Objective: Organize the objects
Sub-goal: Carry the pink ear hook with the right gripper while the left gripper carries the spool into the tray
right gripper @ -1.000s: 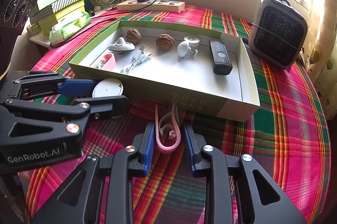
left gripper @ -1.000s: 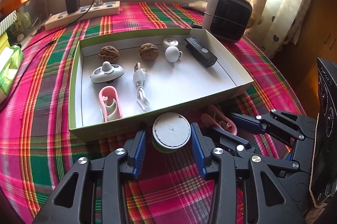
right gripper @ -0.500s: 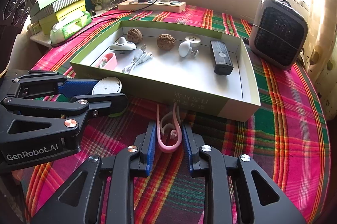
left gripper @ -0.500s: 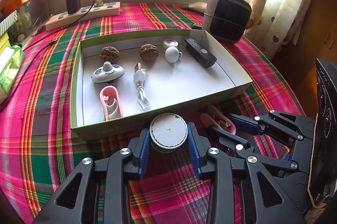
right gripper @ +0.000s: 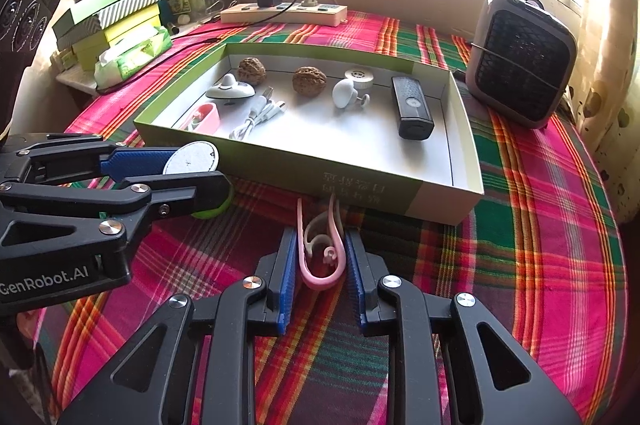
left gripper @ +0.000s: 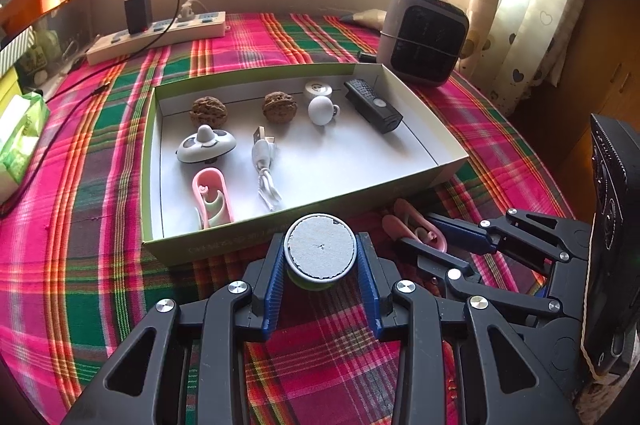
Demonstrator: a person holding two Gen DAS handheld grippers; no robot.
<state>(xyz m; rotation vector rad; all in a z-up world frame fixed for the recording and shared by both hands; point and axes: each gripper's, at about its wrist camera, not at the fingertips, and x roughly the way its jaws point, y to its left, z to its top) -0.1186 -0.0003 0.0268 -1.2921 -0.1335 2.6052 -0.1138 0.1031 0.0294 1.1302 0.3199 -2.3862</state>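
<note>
In front of the shallow green-and-white cardboard box (left gripper: pixel 440 161), the left claw (left gripper: pixel 320 261) grips a round white-topped green puck (left gripper: pixel 320 249) and the right claw (right gripper: pixel 320 257) clamps a pink plastic U-shaped clip (right gripper: pixel 320 257).

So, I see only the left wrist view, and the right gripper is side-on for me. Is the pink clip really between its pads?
Observer: Yes. In the right wrist view, both pads of the right gripper press the sides of the pink clip.
Operator: Which way do its open ends point?
Observer: Toward the near wall of the cardboard box. The tips reach up to it, but I cannot tell if they touch.
Operator: What stands behind the tissue pack? My edge cuts it off.
Observer: Green and striped stacked boxes, just behind the tissue pack.
</note>
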